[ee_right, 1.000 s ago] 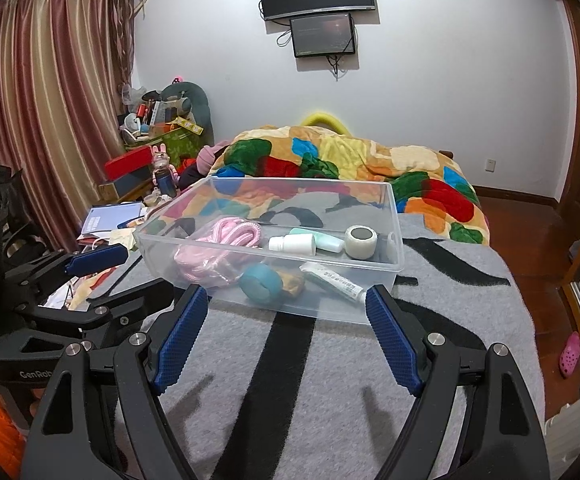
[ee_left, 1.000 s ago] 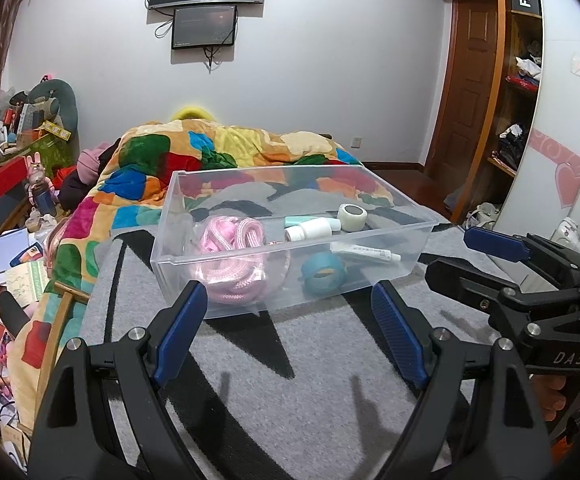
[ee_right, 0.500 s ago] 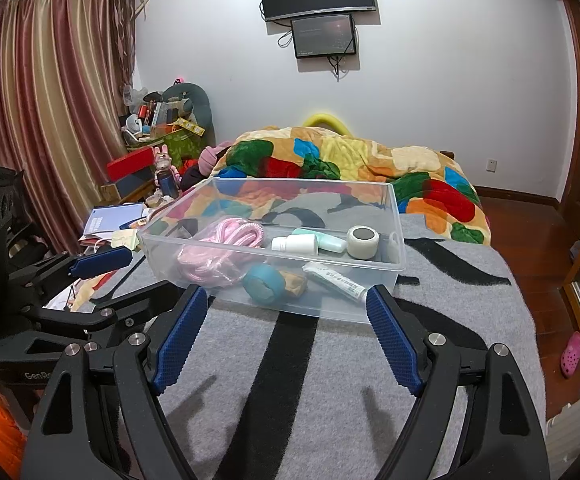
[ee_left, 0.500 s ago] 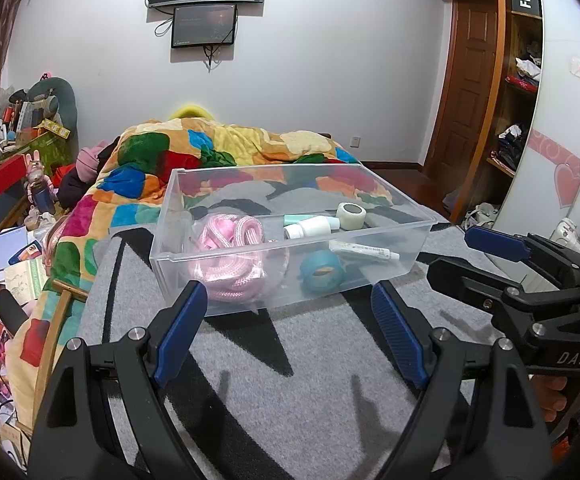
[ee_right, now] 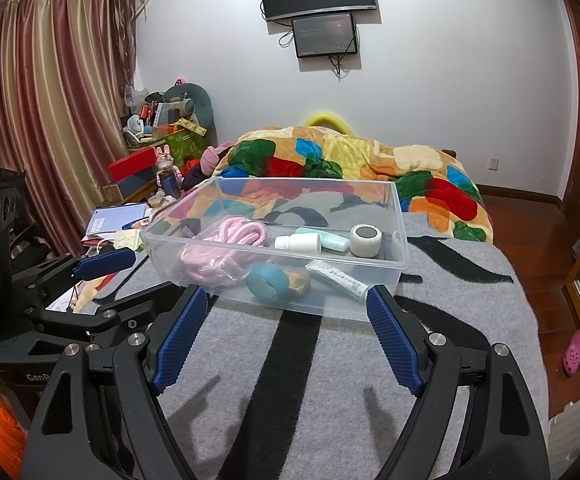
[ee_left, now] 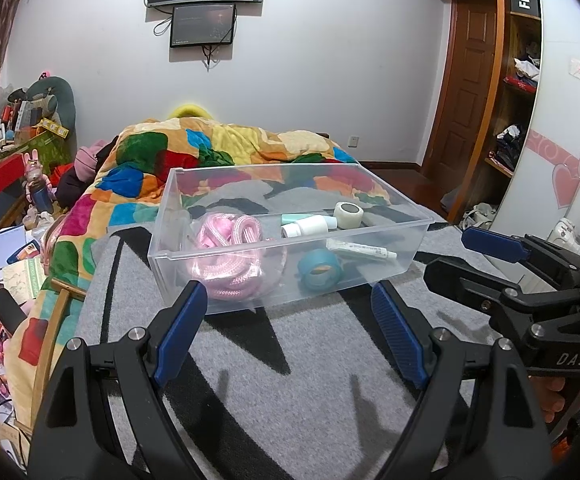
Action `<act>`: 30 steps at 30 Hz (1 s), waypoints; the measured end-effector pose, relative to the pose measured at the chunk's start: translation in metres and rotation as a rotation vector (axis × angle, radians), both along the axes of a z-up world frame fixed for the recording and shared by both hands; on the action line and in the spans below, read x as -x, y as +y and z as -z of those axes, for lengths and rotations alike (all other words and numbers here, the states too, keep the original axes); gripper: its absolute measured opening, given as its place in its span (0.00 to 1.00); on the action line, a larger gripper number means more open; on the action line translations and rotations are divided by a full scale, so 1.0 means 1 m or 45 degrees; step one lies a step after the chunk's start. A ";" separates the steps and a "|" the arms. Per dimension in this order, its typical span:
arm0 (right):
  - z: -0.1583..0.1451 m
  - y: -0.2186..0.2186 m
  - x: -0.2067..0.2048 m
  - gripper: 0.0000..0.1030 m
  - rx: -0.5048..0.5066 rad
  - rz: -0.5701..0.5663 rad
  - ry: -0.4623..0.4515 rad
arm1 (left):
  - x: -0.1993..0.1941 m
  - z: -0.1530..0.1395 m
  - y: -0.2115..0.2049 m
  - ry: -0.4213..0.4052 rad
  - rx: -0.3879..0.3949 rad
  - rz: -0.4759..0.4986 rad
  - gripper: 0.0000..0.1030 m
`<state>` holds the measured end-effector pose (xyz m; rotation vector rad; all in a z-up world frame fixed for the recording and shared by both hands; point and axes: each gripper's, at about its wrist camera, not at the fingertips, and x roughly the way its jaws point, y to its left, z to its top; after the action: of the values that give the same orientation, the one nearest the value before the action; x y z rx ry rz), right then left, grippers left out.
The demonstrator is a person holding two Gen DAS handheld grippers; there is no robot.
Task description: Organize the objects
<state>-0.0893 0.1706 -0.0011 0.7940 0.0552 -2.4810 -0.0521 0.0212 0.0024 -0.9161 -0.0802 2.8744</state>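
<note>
Hand-held gripper (ee_left: pixel 286 328) before clear filled bin (ee_left: pixel 385 270)

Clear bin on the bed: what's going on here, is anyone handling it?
Nobody is handling anything. The clear plastic bin sits on the grey striped blanket, holding a pink rope, teal tape roll, white bottle, mint tube, white tape roll and a white ointment tube. The left gripper and right gripper are both open and empty, short of the bin's near wall.
</note>
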 end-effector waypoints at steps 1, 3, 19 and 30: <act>0.000 0.000 0.000 0.77 0.001 0.000 0.000 | 0.000 0.000 0.000 0.000 -0.001 0.000 0.82; 0.000 0.000 0.000 0.78 -0.001 0.000 0.000 | 0.000 0.000 0.000 0.000 0.000 -0.005 0.82; 0.002 -0.001 -0.001 0.78 0.003 -0.002 -0.008 | 0.001 0.001 -0.004 -0.017 -0.018 -0.012 0.82; 0.002 0.000 -0.001 0.78 0.004 -0.002 -0.007 | -0.002 -0.001 -0.003 -0.014 -0.025 -0.004 0.82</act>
<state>-0.0884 0.1701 -0.0029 0.7989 0.0504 -2.4769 -0.0502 0.0182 0.0031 -0.9291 -0.1103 2.8667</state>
